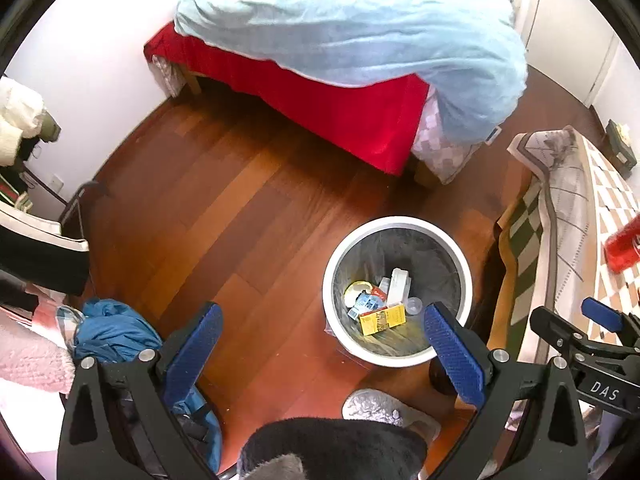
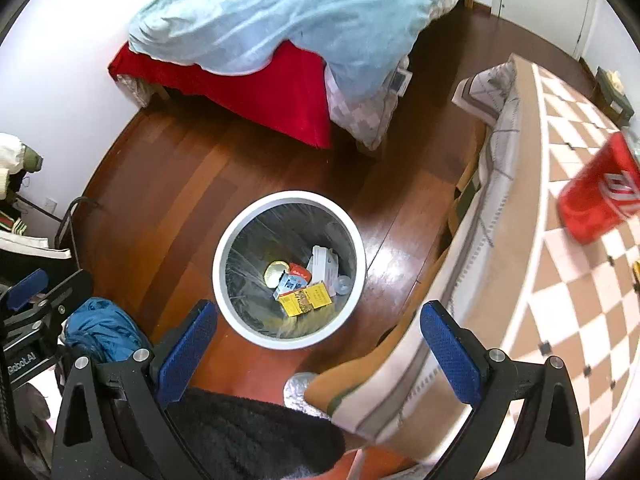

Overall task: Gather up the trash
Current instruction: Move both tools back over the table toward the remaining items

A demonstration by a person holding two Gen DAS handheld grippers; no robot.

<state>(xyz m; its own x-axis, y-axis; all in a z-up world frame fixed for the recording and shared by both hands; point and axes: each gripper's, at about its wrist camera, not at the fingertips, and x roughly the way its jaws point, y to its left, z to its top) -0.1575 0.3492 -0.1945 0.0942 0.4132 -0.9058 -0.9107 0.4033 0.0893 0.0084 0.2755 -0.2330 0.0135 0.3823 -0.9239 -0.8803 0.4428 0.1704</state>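
**Both tongs spread and empty above the lined bin**

The white round bin [image 1: 396, 292] stands on the dark wooden floor [image 1: 224, 216], lined with a grey bag. Inside it lie a yellow carton [image 1: 382, 320], a white box [image 1: 398, 284], a small blue-printed packet [image 1: 362, 305], a round yellowish lid [image 1: 354, 290] and a clear plastic cup [image 1: 414, 306].

The left gripper [image 1: 322, 354] hangs over the bin's near side, its blue-padded fingers wide apart with nothing between them. The right gripper [image 2: 318, 350] is likewise spread and empty, its left pad near the bin's rim and its right pad over the edge of a table.

That table, just right of the bin, carries a checked cloth [image 2: 568, 288] that hangs down beside the bin. On the cloth, well apart from the bin, stands a red can [image 2: 600, 192].

Beyond the bin is a bed with a red sheet [image 1: 320, 104] and a pale blue duvet [image 1: 360, 28]. Left of the bin a crumpled blue garment [image 1: 112, 328] lies on the floor. On the bin's near side sit a grey slipper [image 1: 376, 408] and a dark fuzzy sleeve [image 1: 332, 448].
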